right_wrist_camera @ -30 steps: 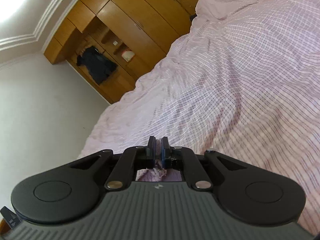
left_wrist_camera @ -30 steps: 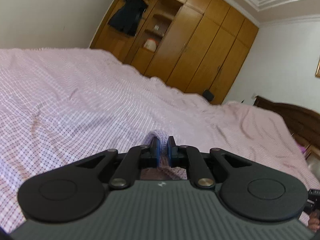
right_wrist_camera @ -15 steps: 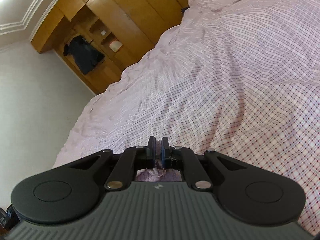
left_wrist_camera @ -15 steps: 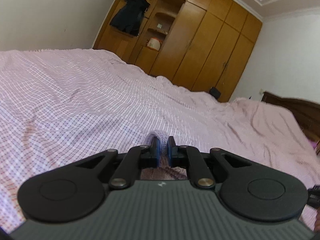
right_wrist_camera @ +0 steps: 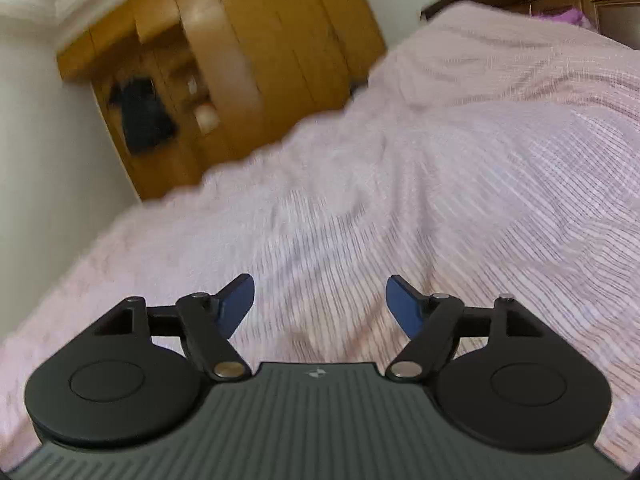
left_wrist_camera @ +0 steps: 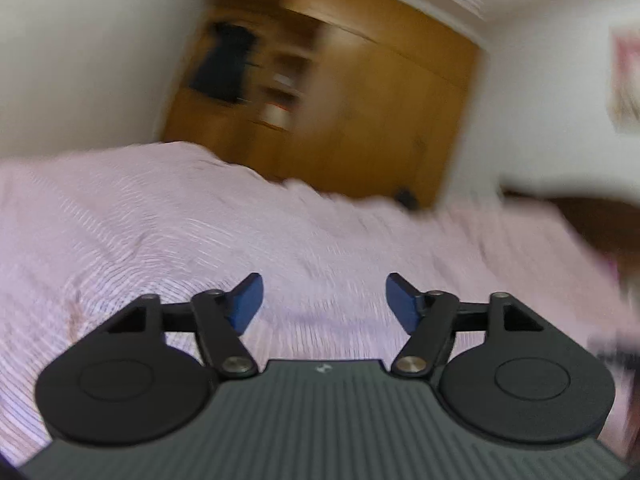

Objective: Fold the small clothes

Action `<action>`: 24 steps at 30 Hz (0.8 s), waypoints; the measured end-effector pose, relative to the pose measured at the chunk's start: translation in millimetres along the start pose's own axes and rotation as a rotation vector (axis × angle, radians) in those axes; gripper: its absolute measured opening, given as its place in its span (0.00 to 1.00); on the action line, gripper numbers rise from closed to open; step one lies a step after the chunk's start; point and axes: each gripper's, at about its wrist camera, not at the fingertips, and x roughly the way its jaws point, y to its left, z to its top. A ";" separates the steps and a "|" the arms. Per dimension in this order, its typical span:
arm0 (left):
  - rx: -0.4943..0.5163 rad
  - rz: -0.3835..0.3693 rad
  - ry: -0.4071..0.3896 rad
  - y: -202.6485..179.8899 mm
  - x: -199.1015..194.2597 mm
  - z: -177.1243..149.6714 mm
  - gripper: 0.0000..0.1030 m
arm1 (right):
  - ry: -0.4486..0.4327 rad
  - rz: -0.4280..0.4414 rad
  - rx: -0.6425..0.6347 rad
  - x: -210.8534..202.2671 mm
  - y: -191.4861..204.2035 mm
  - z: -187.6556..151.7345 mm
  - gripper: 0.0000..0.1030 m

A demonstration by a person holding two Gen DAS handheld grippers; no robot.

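My left gripper (left_wrist_camera: 323,300) is open and empty, its blue pads (left_wrist_camera: 248,303) wide apart above the pink checked bedspread (left_wrist_camera: 160,220). My right gripper (right_wrist_camera: 320,302) is also open and empty, its blue pads (right_wrist_camera: 404,306) wide apart over the same bedspread (right_wrist_camera: 460,200). The small lilac garment that both grippers held is not visible in either view. Both views are blurred by motion.
A wooden wardrobe (left_wrist_camera: 340,80) with a dark garment (left_wrist_camera: 222,66) hanging in an open niche stands beyond the bed; it also shows in the right wrist view (right_wrist_camera: 240,48). A dark wooden headboard (left_wrist_camera: 592,216) is at the right.
Both grippers have opened and let go of the lilac garment, which has dropped out of view. Both cameras are moving fast; the views have swung and blurred.
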 end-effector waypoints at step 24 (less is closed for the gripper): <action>0.005 0.216 0.480 12.5 6.5 -50.0 0.13 | 0.306 -0.106 -0.375 6.7 30.7 -51.0 0.10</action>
